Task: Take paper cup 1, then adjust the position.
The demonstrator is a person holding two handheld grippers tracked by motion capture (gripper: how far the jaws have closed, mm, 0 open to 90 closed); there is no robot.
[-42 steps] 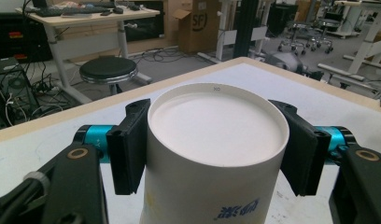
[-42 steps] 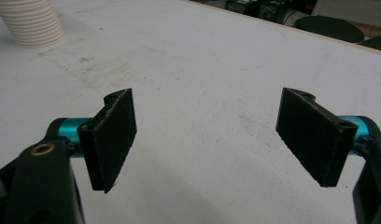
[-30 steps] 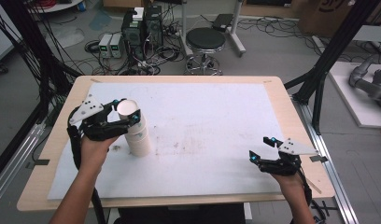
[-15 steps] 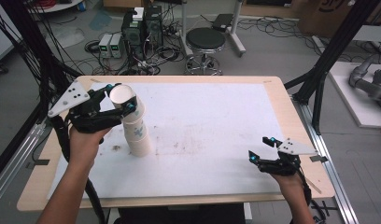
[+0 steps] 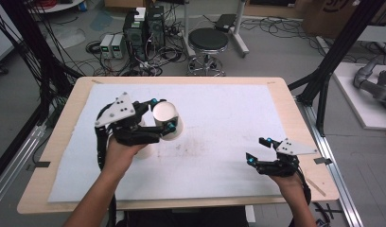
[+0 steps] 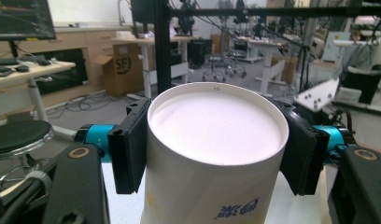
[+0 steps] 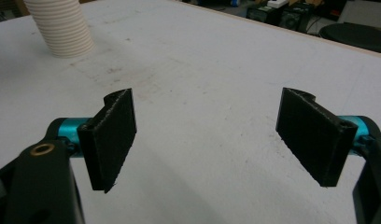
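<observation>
White-covered lab table point(image 5: 219, 109): left gripper point(image 5: 160, 115) pinches a paper cup point(image 6: 216, 154) just below its rim, light, crushable, so squeeze gently; right gripper point(image 5: 258, 150) spread, idle.

From my seat the white mat point(image 5: 219, 142) lies bare between my grippers, so either could cross there freely. The one obstacle is the stack of cups point(image 7: 60, 28) (ribbed, standing upright) toward the left, beneath my left gripper point(image 5: 160, 116).

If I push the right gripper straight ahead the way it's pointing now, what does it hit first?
Probably nothing soon: ahead of the right gripper, between its open jaws, lies bare white table cover. The stack of ribbed cups stands far off to its left, likely outside that line.
</observation>
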